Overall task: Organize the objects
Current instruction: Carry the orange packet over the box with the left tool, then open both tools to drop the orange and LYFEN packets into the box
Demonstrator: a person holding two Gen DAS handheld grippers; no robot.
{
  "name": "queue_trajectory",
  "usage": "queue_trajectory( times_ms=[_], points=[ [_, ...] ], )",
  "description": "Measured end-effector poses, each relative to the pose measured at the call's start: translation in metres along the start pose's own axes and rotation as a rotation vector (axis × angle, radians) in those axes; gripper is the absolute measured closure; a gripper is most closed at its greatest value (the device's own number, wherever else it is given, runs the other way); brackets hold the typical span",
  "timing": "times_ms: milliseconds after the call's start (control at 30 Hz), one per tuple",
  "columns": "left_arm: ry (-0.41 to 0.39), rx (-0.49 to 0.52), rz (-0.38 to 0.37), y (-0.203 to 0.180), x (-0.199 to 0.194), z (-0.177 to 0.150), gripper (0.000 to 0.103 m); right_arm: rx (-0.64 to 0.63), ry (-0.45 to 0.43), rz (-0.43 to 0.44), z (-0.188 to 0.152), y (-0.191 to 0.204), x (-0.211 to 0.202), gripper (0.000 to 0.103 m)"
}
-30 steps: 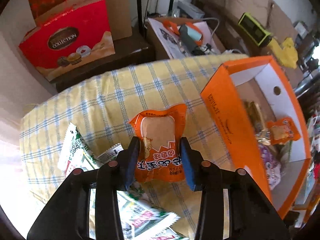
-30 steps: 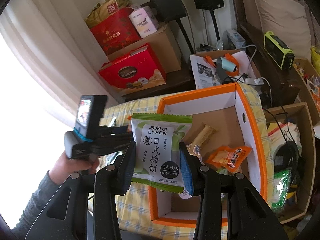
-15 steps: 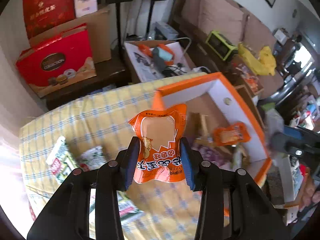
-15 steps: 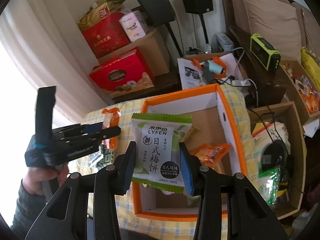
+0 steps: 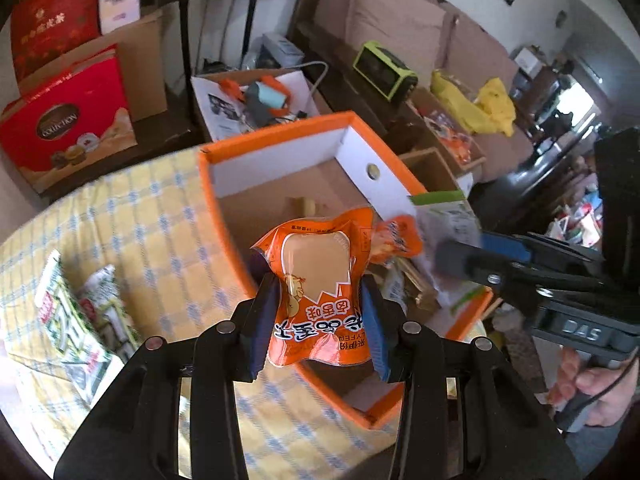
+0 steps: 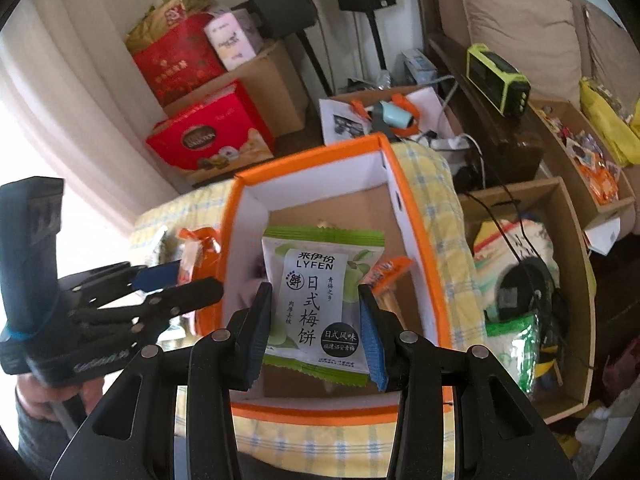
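My left gripper (image 5: 318, 312) is shut on an orange snack packet (image 5: 316, 280) and holds it above the near left wall of the orange cardboard box (image 5: 280, 136). My right gripper (image 6: 316, 320) is shut on a green and white LYFEN snack packet (image 6: 320, 296) and holds it over the open orange box (image 6: 416, 232). The right gripper with its green packet also shows in the left wrist view (image 5: 460, 256). The left gripper with its orange packet shows in the right wrist view (image 6: 176, 280). Another orange packet (image 6: 386, 276) lies inside the box.
Several green and white packets (image 5: 76, 308) lie on the yellow checked tablecloth (image 5: 140, 216) left of the box. A red gift box (image 5: 68, 120) and cardboard boxes stand behind. An open wooden crate (image 6: 532, 280) with bags and cables stands right of the table.
My left gripper has swung right, from over the tablecloth to the box's left wall. My right gripper has moved in over the box. Both still hold their packets.
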State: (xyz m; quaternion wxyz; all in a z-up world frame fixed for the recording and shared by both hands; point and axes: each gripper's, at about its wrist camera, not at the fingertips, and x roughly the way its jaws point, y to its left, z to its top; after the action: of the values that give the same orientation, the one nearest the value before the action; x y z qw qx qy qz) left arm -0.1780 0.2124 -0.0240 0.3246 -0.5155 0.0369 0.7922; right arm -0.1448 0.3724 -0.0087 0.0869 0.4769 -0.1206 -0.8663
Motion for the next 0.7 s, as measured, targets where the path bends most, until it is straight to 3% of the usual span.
queue_trajectory(
  times_ms=[233,400,700],
  points=[
    [0.04,-0.001,-0.028,-0.02,0.022,-0.016,0.065,0.026,0.035,-0.037,-0.014,-0.022,0.019,0.061],
    [0.061,0.022,0.004,-0.029,0.034,-0.026,0.064,0.032,0.044,-0.059,-0.021,-0.029,0.027,0.06],
    [0.068,-0.002,0.002,-0.027,0.034,-0.03,0.05,0.038,0.05,-0.057,-0.029,-0.032,0.031,0.054]
  ],
)
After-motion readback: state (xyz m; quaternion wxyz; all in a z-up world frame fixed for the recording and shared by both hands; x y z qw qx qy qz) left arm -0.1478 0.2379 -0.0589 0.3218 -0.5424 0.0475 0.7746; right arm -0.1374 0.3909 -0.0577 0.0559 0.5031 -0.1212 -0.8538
